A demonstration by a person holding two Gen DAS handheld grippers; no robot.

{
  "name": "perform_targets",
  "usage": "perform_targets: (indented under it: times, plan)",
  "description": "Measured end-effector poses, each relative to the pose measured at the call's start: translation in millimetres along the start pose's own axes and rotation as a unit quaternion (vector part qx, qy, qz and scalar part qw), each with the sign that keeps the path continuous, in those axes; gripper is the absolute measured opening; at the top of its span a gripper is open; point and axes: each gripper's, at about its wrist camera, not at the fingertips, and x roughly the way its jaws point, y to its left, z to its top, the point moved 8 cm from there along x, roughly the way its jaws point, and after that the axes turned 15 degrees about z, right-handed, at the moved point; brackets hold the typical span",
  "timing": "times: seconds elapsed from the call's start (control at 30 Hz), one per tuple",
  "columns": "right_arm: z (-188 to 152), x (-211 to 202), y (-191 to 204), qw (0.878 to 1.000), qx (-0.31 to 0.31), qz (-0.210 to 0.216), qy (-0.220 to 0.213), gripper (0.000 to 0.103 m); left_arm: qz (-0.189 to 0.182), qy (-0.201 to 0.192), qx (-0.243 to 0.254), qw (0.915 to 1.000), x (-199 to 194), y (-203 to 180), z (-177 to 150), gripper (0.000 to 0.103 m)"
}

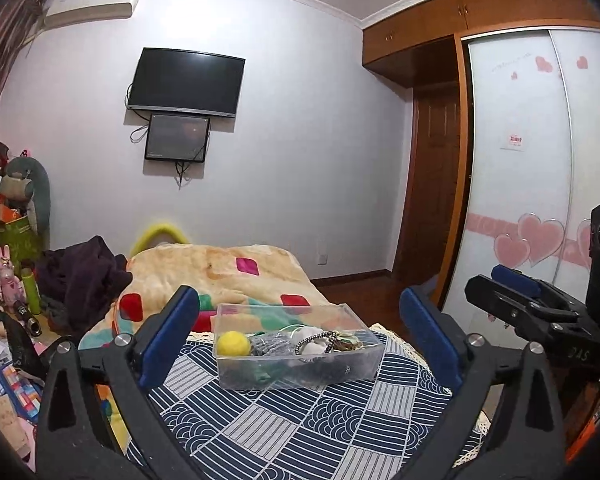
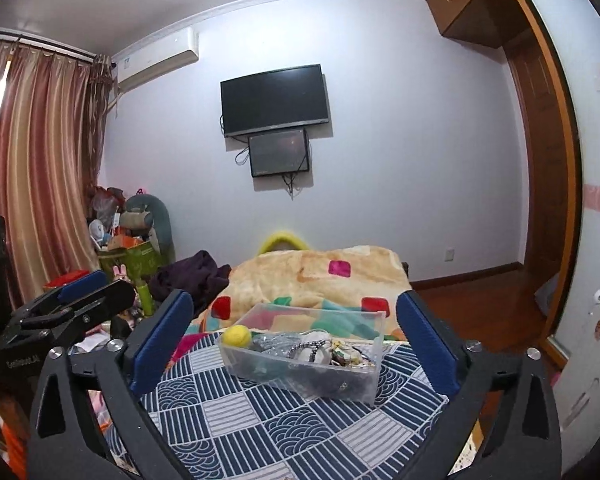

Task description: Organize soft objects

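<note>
Both grippers are spread wide and hold nothing. Your left gripper (image 1: 300, 344) and right gripper (image 2: 296, 340) hover side by side above the near end of the bed (image 1: 300, 424), each aimed at the clear box (image 1: 296, 360).

Location of task items: the box sits on the blue patterned cloth (image 2: 260, 420), and the soft things lie inside it. A yellow ball (image 1: 233, 343) rests against the box's left end wall. To its right lies a tangle of grey fabric (image 1: 274, 343), a white piece (image 1: 312, 338) and a bead string (image 1: 320, 340); what lies beneath them cannot be made out.

Risks, as judged from here:
- The box looks light and the cloth beneath it is loose. A finger catching the rim would likely shove or tip the box rather than enter it.
- The bead string lies across the white piece. Pulling one would probably drag the other out with it.
- The ball is round and pressed to the wall; a pinch from the side may squirt it out.
- The grippers are close neighbours. If both go for the box at once they may foul each other.

Edges and room: the cloth's right edge is near the box's right end, with floor (image 1: 364, 300) beyond. Open cloth lies between you and the box, and that is your working room. Behind the box a blanket (image 1: 220, 268) rises, so clearance there is poor.
</note>
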Motion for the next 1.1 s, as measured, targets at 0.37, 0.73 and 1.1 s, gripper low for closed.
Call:
perform_targets:
  times: [0.37,0.73,1.1]
  plan:
    - [-1.8,0.4,4.4,1.000,-0.005,-0.002,0.005,0.103,0.006,-0.007,0.009,0.9999,-4.4,-3.4,-2.9,0.102]
    - [-1.9,-0.1,4.8,1.000,-0.004,0.000,0.006,0.103,0.009,-0.005,0.011,0.9999,-4.6,-3.9,-4.4,0.102]
    - [-2.0,0.2,4.5,1.000,-0.004,0.000,0.006,0.103,0.011,-0.005,0.012,0.9999,-2.9,-3.9,-5.1,0.102]
